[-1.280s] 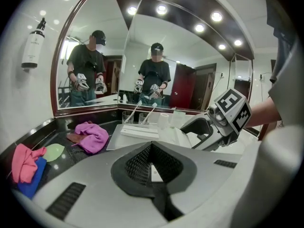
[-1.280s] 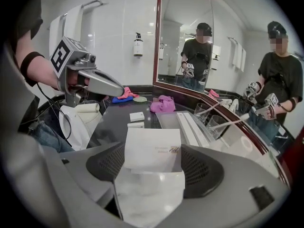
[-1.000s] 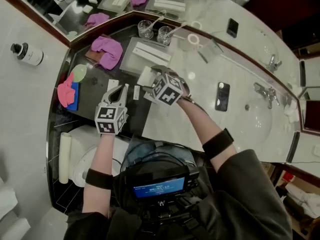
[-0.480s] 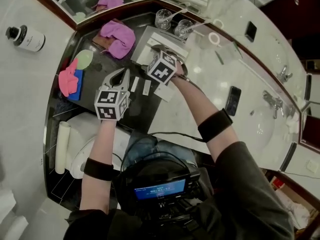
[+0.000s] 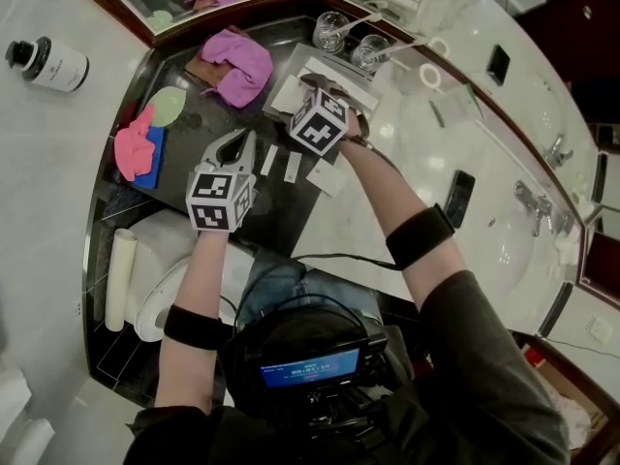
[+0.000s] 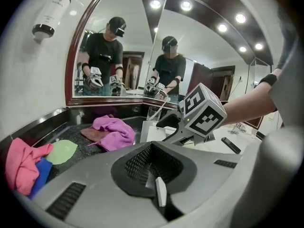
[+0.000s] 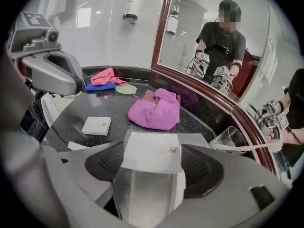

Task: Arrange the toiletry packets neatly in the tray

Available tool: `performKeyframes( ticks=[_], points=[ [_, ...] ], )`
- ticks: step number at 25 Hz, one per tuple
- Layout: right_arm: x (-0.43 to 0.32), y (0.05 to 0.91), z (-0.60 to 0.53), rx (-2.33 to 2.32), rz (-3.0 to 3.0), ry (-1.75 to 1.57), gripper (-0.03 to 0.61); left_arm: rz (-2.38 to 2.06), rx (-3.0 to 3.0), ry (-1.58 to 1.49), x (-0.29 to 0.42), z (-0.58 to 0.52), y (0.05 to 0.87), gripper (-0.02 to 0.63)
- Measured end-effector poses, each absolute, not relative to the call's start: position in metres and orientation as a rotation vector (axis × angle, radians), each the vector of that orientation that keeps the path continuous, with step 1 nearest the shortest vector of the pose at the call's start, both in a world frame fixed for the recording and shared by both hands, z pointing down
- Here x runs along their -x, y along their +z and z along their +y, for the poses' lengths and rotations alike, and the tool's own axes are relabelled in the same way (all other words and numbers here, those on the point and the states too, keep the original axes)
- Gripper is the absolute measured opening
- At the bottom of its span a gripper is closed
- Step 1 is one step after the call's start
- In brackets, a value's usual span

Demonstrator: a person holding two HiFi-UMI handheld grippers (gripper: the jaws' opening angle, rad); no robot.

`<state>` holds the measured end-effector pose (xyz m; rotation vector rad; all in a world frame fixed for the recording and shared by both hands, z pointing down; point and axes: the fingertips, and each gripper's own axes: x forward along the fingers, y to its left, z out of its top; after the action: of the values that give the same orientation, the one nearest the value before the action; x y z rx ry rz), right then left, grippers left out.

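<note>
Gripping a white packet [image 7: 151,151] by its two sides, the right gripper [image 5: 312,85] has its jaws closed on it and hangs, tilted steeply down, over the near left part of the tray [image 5: 291,66]. In the right gripper view the packet fills the gap between the jaws, with a small gold mark on its top face. The tray stands at the back of the dark counter [image 5: 276,216], just in front of two glasses [image 5: 332,29] and to the right of a crumpled pink towel [image 5: 237,61]. The left gripper [image 5: 242,143] is held lower and to the left, above the dark counter, with its jaws pressed together. A thin white edge shows in the seam between them in the left gripper view, and whether that is a packet cannot be told. Three loose packets [image 5: 293,167] lie on the counter between the two grippers, near the tray but outside it; the one furthest right is the largest. At the counter's left end are a pink and a blue cloth [image 5: 136,148] with a pale green disc [image 5: 167,107] beside them. A white bottle [image 5: 46,61] is fixed to the wall at the left, and a dark phone [image 5: 457,197] lies on the pale marble to the right.
</note>
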<state>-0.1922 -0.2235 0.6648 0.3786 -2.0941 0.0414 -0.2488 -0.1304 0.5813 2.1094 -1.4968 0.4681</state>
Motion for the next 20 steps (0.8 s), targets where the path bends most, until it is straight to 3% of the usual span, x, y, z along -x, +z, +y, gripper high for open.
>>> performKeyframes(
  ticks=[16,20],
  points=[
    [0.191,0.638,-0.226,-0.435,-2.153,0.004,0.426,-1.519,-2.103,0.455,0.249,-0.12,0.576,0.002],
    [0.187,0.622,-0.209,-0.403,-2.191,0.019,0.363,-1.535,-2.104,0.455,0.246,-0.112,0.567,0.002]
  ],
)
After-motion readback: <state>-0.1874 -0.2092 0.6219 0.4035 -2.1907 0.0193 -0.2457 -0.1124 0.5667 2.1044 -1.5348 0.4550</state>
